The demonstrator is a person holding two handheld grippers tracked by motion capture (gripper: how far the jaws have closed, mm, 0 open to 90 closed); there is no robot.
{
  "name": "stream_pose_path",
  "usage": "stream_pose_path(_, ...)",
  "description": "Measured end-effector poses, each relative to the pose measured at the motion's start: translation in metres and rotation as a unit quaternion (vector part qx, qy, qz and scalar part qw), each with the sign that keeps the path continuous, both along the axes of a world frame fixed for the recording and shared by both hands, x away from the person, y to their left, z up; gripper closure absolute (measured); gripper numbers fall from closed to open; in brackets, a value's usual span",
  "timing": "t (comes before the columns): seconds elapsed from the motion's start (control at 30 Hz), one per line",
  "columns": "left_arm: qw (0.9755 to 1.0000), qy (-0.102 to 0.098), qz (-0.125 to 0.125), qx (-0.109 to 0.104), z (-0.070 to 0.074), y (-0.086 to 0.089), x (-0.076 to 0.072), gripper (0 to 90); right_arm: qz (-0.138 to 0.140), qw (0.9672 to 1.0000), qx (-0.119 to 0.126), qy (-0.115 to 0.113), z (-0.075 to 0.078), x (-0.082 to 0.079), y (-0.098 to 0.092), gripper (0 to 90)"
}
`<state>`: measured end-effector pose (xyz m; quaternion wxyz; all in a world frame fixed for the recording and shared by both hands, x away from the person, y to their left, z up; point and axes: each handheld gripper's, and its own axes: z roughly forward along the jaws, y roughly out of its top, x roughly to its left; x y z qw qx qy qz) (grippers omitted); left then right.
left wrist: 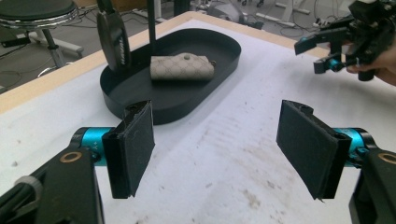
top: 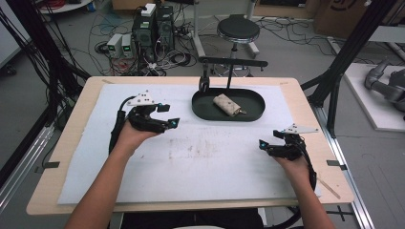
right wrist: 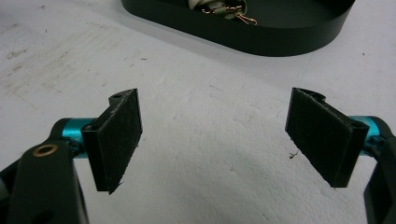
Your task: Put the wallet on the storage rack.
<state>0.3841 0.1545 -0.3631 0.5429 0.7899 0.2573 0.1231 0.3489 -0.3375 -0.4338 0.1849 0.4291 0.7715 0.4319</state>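
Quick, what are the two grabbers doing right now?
Left gripper: open, holding nothing.
Right gripper: open, holding nothing.

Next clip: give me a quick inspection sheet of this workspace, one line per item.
Surface: white mat with brownish stains mid-table, on a wooden table.
Job's things: beige key pouch lying inside the black oval tray, metal clip at one end.
Clutter: nothing seen on the mat.
Grippers: left gripper open, nothing between its fingers; right gripper open, empty, over bare mat.
Cables: one black cable trails from each gripper; tangled cables on the floor beyond the table.
Surroundings: black stool, computer boxes, black frame posts.
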Motion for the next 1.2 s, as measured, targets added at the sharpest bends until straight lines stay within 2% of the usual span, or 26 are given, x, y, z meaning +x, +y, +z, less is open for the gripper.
stream_pose_path(0.1, 1.0, -0.005, 0.0, -0.002, -0.006, 0.006, -0.01, 25.8, 0.0, 1.0, 0.0, 0.001, 0.0, 0.001, 0.0, 19.0)
stream_pose_path(0.3, 1.0, 0.002, -0.002, 0.007, -0.026, 0.012, -0.026, 24.0, 0.001, 1.0, -0.003, 0.002, -0.001, 0.001, 0.0, 19.0)
stream_pose_path(0.37, 1.0, 0.002, -0.006, 0.003, -0.03, 0.015, -0.03, 23.9, -0.002, 1.0, -0.001, 0.005, -0.001, 0.001, 0.0, 19.0)
stream_pose_path(0.43, 0.9998, 0.007, -0.012, -0.011, -0.035, 0.019, -0.034, 22.6, -0.001, 1.0, -0.001, 0.003, -0.002, 0.0, 0.0, 19.0)
stream_pose_path(0.53, 0.9997, 0.011, -0.004, -0.022, -0.042, 0.029, -0.038, 21.4, 0.0, 1.0, 0.0, -0.001, -0.001, -0.001, 0.001, 19.0)
stream_pose_path(0.77, 0.9992, 0.022, 0.019, -0.027, -0.054, 0.05, -0.052, 18.2, -0.002, 1.0, 0.006, 0.003, -0.002, 0.0, 0.001, 19.0)
stream_pose_path(0.93, 0.999, 0.029, 0.021, -0.026, -0.058, 0.055, -0.056, 17.3, 0.0, 1.0, 0.0, 0.005, -0.002, 0.0, 0.002, 19.0)
stream_pose_path(1.2, 0.999, 0.026, 0.032, -0.018, -0.064, 0.061, -0.058, 17.3, 0.003, 1.0, -0.004, 0.001, -0.004, 0.003, 0.003, 19.0)
